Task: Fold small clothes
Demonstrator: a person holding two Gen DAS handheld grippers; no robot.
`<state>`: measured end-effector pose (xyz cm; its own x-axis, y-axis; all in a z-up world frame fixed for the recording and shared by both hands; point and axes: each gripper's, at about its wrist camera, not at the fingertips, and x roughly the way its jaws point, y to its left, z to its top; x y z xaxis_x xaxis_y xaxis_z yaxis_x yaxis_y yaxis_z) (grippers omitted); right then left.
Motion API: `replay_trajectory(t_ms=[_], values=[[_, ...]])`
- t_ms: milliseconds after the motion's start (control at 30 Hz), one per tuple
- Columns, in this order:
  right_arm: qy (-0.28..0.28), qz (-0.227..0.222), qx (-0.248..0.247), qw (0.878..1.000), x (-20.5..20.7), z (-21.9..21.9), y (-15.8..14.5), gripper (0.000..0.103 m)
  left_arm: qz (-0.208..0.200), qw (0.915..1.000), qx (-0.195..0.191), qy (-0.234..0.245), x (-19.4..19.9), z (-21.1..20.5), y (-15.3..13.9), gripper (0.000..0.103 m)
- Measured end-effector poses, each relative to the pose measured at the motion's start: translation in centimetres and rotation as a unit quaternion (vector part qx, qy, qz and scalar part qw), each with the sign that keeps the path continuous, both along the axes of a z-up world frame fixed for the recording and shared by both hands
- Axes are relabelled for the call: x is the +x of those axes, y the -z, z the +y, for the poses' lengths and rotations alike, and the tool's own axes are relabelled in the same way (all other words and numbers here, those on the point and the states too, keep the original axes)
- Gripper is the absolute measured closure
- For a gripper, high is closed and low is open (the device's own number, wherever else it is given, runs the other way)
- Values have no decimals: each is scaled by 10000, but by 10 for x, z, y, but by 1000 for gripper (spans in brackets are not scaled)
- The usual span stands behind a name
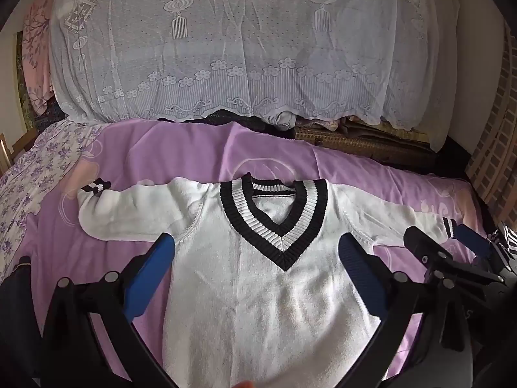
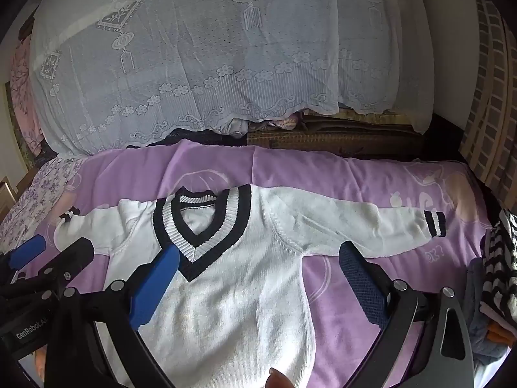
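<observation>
The left gripper (image 1: 257,252) hangs with jaws spread wide and holding nothing; between its blue pads (image 1: 153,278) lies the chest of a white V-neck sweater (image 1: 245,291), its black-and-white collar (image 1: 274,226) just past the tips. The right gripper (image 2: 258,262) gapes equally wide and empty over the sweater's right armpit, its sleeve (image 2: 371,223) stretching beyond the right pad. The garment lies flat, face up, on a purple bedsheet (image 2: 371,177). Farther out stands a lace-covered pile (image 1: 242,48).
</observation>
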<state>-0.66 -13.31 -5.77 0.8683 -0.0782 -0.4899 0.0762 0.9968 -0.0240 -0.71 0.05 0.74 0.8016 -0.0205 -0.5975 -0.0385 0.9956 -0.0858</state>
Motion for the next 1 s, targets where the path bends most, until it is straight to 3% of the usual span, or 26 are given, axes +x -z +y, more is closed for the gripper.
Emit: replay_trajectory(t_ms=[1000], values=[[27, -14, -4, 10000, 0, 3, 0, 3, -108, 9999, 98, -77, -5, 2, -1, 4]])
